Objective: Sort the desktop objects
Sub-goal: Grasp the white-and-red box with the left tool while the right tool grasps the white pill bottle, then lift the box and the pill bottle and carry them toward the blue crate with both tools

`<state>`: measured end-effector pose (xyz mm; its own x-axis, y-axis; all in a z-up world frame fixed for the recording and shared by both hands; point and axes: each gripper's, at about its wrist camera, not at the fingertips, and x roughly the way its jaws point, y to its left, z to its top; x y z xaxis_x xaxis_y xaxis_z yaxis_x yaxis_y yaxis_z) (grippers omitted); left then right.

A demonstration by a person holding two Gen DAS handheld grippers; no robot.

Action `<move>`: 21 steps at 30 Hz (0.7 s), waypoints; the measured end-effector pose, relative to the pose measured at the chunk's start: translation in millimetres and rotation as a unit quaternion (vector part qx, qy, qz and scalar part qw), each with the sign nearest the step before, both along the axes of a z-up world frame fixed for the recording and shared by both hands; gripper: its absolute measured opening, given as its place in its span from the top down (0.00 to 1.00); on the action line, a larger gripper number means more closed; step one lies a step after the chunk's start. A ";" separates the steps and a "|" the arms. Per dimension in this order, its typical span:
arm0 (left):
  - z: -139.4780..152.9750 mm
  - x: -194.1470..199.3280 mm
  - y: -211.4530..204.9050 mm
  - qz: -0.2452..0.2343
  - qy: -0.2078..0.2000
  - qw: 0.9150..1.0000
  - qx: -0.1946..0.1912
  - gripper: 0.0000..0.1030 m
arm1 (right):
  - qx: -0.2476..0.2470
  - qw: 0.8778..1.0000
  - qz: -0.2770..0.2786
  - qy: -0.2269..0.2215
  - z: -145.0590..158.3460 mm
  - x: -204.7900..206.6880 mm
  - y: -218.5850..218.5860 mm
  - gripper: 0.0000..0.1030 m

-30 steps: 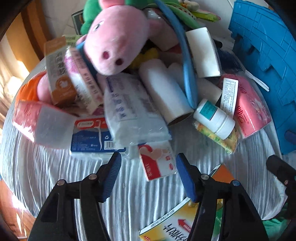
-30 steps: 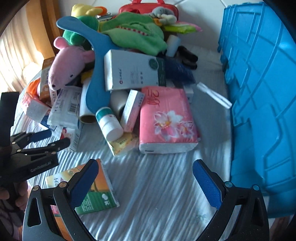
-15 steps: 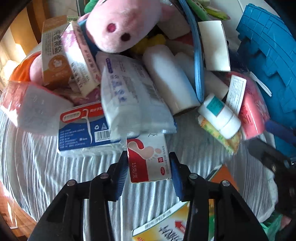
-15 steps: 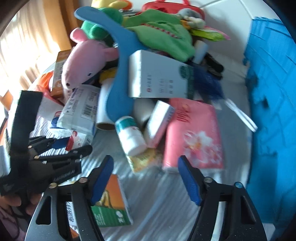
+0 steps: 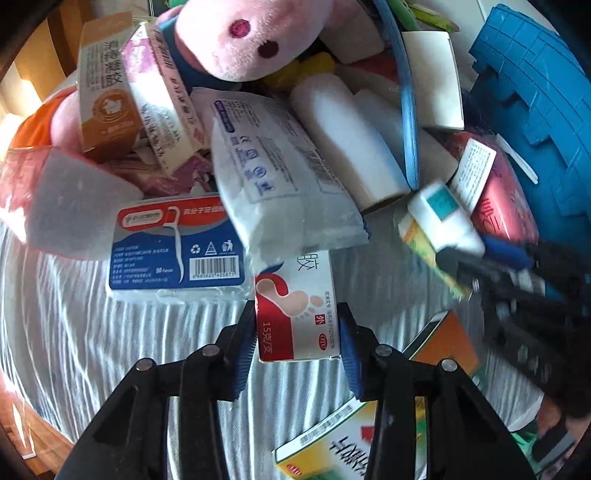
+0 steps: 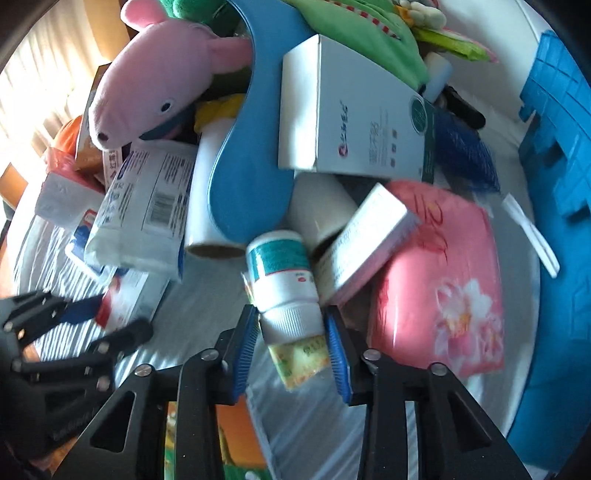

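At six o'clock in the left wrist view, the left gripper [image 5: 297,345] has its blue pads pinching the two long sides of a small red-and-white box [image 5: 295,314] printed with a footprint. This box lies flat on the striped grey cloth [image 5: 92,332], its far end tucked under a white plastic packet [image 5: 280,177] at twelve o'clock from it. A blue floss-pick pack [image 5: 173,251] sits just beside the box at ten o'clock. A yellow-and-orange box [image 5: 369,435] lies at five o'clock, partly behind the right-hand finger. A pink plush toy [image 5: 255,33] tops the heap at twelve o'clock, and a blue crate [image 5: 546,110] fills the two o'clock edge.

Low in the right wrist view, the right gripper [image 6: 291,341] has just been closing, and its jaws now stand around the ribbed white cap of a pill bottle [image 6: 282,273] with a teal label. The pads look as if they touch the cap on both sides, though motion blur keeps that from being certain. This bottle lies on its side with the cap toward the camera, resting over a yellow sachet [image 6: 301,356]. A pink tissue pack [image 6: 443,280] lies at three o'clock from the bottle, a white cardboard roll [image 6: 210,192] at eleven o'clock, and a large white box [image 6: 351,114] rests on the heap above. At nine o'clock, the left gripper shows holding the footprint box.
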<state>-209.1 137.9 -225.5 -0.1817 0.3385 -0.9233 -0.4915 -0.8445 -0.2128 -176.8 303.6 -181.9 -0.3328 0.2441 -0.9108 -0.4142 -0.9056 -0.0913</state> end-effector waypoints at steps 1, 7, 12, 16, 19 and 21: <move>0.1 -1.6 2.9 0.001 -0.003 1.000 0.001 0.59 | -0.004 1.000 0.000 -0.001 0.2 2.4 -0.9 0.66; 4.4 2.2 10.8 0.008 0.001 1.000 0.003 0.59 | -0.005 1.000 -0.007 0.003 2.0 1.7 1.9 0.66; 23.7 28.9 -0.5 0.003 0.020 1.000 0.001 0.60 | -0.001 1.000 -0.005 0.018 15.3 9.6 -3.1 0.66; 49.4 49.3 -8.1 0.008 0.044 0.999 0.007 0.61 | -0.001 0.999 -0.002 0.037 31.9 20.9 -10.5 0.67; 80.7 52.5 -13.9 0.013 0.081 0.996 0.019 0.62 | 0.003 0.998 0.007 0.054 46.2 29.4 -19.5 0.67; 103.7 53.5 -17.0 0.021 0.109 0.993 0.027 0.62 | 0.007 0.998 0.014 0.067 58.5 30.1 -20.6 0.67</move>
